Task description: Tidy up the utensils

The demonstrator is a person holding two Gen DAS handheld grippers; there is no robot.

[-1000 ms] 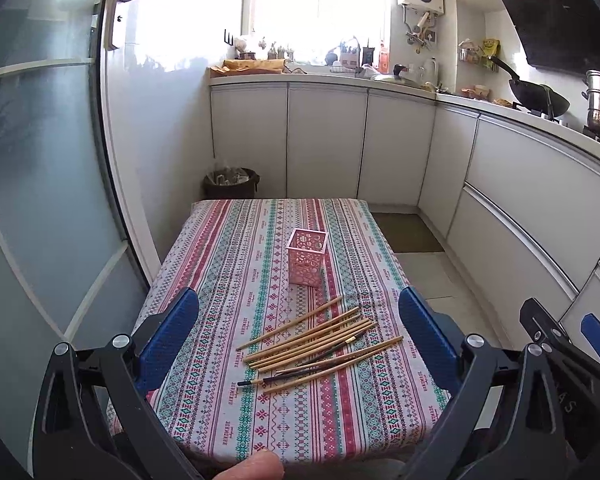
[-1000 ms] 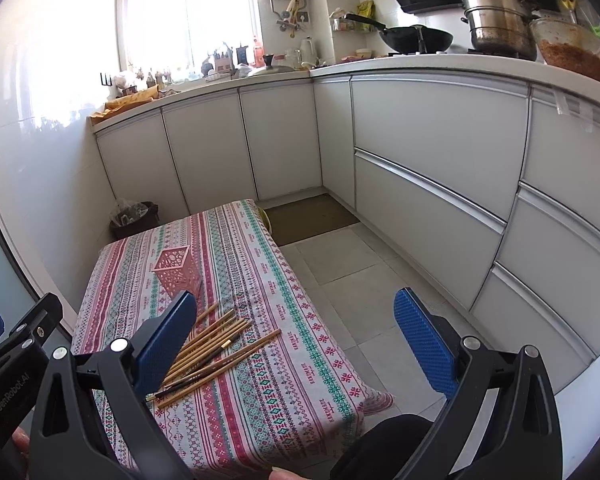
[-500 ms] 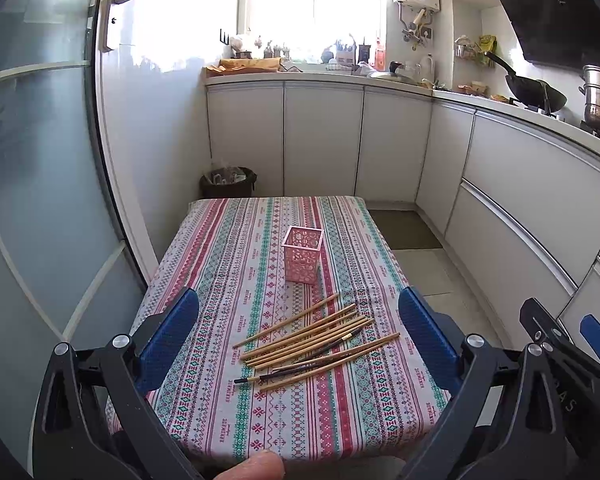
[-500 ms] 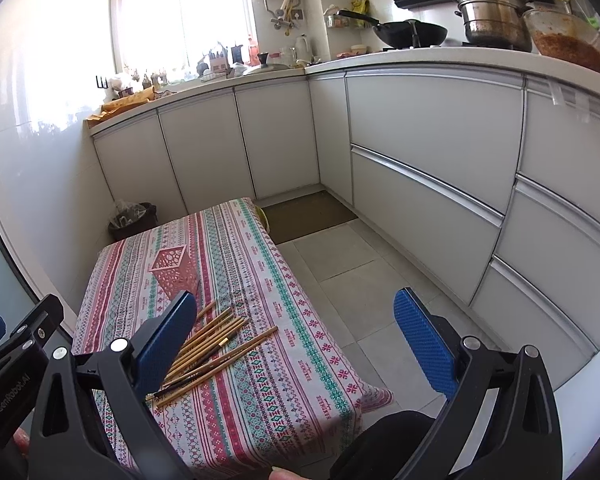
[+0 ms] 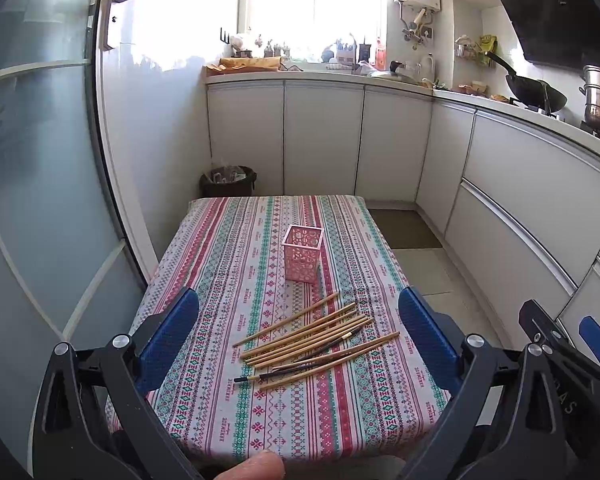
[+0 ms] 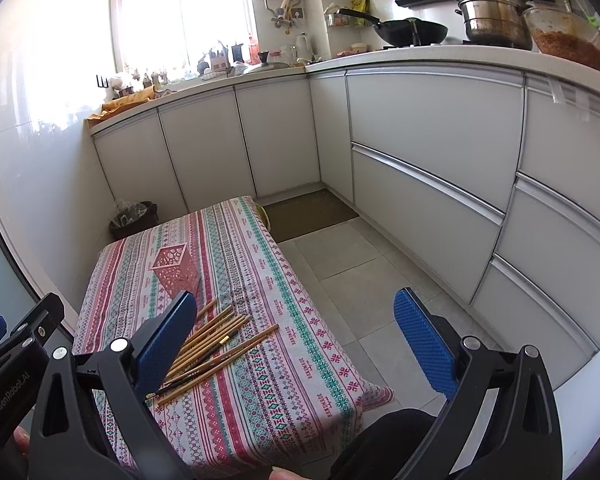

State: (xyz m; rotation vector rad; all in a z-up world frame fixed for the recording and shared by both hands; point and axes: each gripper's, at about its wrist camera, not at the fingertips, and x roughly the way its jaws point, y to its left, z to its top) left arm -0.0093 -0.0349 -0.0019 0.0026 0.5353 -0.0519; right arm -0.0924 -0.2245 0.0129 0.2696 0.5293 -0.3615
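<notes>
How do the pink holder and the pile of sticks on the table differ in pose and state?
The pink holder stands upright, while the sticks lie flat on the tablecloth. The holder sits farther from the tongs; the sticks lie nearer them. The holder is latticed pink plastic; the sticks are mostly plain tan, with a few dark brushes among them. Both rest untouched on the cloth.

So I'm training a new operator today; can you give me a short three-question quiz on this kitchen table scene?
1. True or false: the pink basket already holds chopsticks.
2. Where do the chopsticks lie relative to the basket: A) nearer the cameras, B) beyond it, C) on the floor?
3. Fill in: the left gripper and the right gripper both hold ____.

Key: 1 false, it looks empty; 2 A, loose on the tablecloth; 3 nothing, both are open above the table.
</notes>
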